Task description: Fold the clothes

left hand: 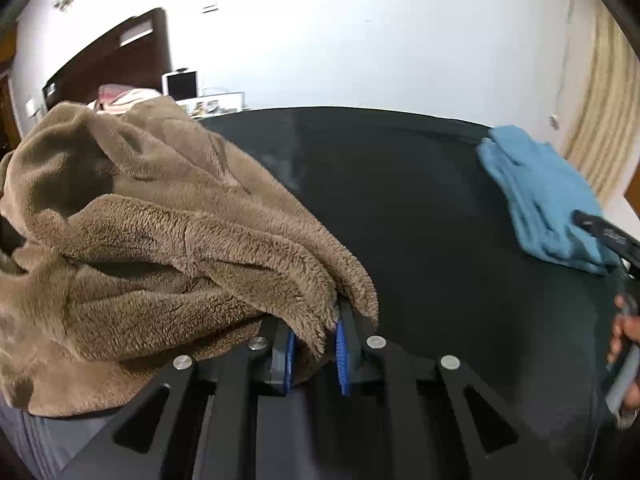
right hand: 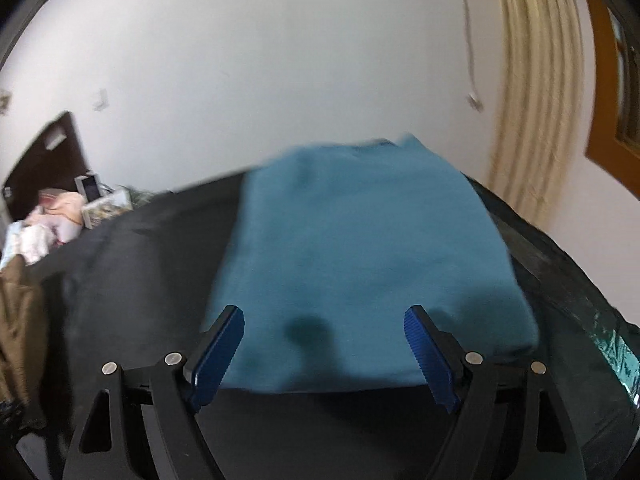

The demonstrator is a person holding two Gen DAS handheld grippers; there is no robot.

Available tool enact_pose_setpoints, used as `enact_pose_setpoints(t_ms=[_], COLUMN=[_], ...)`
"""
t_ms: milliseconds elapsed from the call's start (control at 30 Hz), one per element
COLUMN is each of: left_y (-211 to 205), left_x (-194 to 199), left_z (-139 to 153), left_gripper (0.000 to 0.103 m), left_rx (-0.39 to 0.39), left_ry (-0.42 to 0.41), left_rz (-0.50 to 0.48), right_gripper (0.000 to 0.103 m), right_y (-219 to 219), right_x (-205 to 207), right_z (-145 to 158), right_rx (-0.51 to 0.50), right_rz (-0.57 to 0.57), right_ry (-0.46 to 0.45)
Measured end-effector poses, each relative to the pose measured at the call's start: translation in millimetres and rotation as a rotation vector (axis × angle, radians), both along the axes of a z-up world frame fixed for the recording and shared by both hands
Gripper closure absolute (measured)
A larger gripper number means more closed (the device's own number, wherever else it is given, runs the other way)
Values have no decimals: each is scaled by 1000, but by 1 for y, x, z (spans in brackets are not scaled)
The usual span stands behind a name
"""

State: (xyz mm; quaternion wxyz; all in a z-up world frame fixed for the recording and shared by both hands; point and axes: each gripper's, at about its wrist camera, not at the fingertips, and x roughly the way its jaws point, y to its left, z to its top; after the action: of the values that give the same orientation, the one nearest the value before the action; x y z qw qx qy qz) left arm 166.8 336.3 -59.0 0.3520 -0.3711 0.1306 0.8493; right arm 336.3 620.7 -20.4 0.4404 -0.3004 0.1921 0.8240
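Observation:
A fluffy brown garment lies bunched on the left of the black table cover. My left gripper is shut on a fold of it at the near edge; the fabric drapes over the blue pads. A folded blue garment lies flat on the table's right side, also seen in the left wrist view. My right gripper is open and empty, its fingers spread just above the blue garment's near edge. The brown garment shows at the far left of the right wrist view.
A white wall stands behind the table. A dark wooden headboard, pink bedding and a small white device are at the back left. A cream curtain hangs at the right. The person's hand shows at the right edge.

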Motion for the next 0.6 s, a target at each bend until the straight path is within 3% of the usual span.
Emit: enact_pose_setpoints(t_ms=[100, 200, 433, 600], left_y=[3, 18, 43, 51], left_x=[5, 23, 64, 102], left_z=[7, 8, 2, -1], left_gripper=[85, 85, 85, 85], left_rx=[3, -5, -37, -75], left_ry=[1, 4, 13, 24], left_rz=[-52, -105, -238, -399], right_gripper=[19, 19, 13, 8], right_y=[34, 54, 95, 106], right_x=[10, 15, -7, -15], right_z=[-13, -9, -13, -17], right_rx=[-49, -28, -25, 10], right_rz=[-40, -37, -9, -15], right_ry=[-39, -49, -98, -160])
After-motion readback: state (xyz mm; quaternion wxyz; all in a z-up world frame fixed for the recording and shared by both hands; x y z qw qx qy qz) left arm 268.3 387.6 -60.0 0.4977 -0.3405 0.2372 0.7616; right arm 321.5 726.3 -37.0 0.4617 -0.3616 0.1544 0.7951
